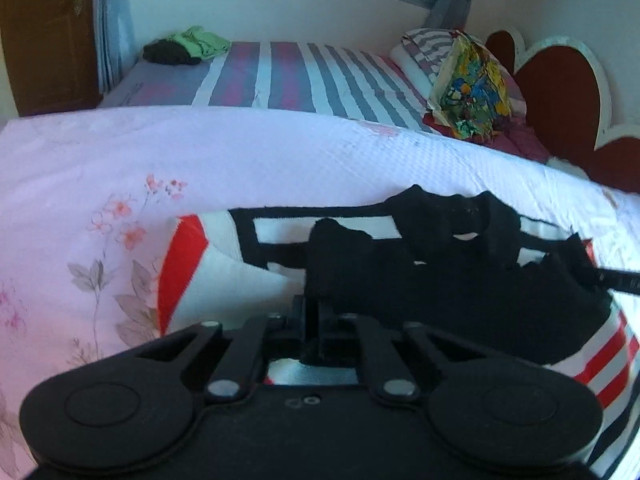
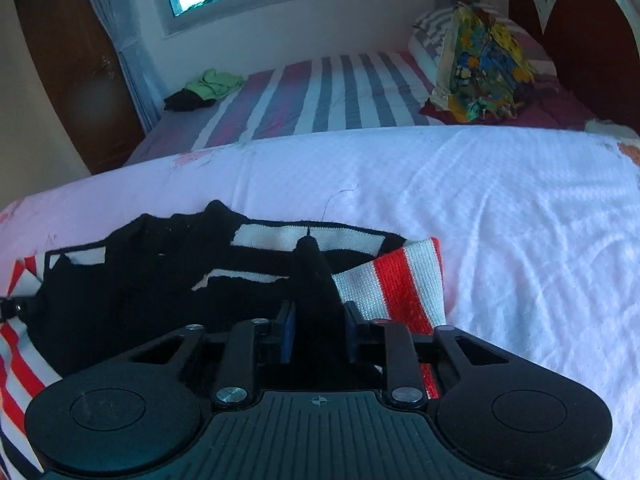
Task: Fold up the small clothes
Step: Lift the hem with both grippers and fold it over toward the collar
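Between both tongs [image 1: 312,312] [image 2: 318,332], pinched: the knit garment [image 2: 160,276].

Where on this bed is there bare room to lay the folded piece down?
Bare white bedspread lies right of the striped garment, and a pink flowered stretch lies left of it. The far striped bed is open mid-way, crowded by green clothes and pillows.

Pale floral bedspread [image 1: 120,168]; striped knit garment [image 1: 608,360] atop

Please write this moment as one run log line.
left tongs: shut on black garment | right tongs: shut on black garment | striped cloth: beneath | surface: bed cover
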Demonstrator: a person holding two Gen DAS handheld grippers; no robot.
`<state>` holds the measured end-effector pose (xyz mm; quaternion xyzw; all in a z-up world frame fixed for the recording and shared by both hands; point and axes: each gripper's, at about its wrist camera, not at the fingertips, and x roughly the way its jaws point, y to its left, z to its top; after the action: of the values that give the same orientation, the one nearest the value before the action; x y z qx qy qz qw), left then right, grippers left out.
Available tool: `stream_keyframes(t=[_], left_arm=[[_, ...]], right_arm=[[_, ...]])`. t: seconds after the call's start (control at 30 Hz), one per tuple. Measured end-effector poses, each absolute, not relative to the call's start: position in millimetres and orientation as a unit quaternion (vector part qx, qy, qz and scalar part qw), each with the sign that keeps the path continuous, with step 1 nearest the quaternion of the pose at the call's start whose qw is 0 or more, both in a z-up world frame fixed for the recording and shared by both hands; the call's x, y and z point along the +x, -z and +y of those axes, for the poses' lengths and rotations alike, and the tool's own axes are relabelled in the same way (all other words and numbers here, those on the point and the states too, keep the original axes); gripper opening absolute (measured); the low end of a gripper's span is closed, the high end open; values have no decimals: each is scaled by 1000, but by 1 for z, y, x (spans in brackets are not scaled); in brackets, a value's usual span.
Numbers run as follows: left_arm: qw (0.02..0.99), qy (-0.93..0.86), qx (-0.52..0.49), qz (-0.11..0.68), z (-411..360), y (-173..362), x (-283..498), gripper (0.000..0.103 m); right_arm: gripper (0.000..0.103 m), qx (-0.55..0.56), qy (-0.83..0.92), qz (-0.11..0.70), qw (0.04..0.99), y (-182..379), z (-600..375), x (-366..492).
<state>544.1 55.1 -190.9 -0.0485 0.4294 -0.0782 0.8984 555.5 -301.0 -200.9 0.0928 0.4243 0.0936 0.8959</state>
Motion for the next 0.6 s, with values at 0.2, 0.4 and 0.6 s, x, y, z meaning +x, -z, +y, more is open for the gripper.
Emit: stream_keyframes(t=[0.2, 0.4, 0.6], left_arm=[[929, 61, -42, 363, 50, 173, 526, 4], [936, 24, -48, 348, 63, 170, 536, 4], [930, -16, -28, 365, 66, 199, 539, 5]], right_arm=[[8, 107, -85, 371, 918, 179, -305, 545], [7, 112, -75, 349, 927, 165, -304, 563], [7, 104, -45, 406, 907, 206, -309, 579]])
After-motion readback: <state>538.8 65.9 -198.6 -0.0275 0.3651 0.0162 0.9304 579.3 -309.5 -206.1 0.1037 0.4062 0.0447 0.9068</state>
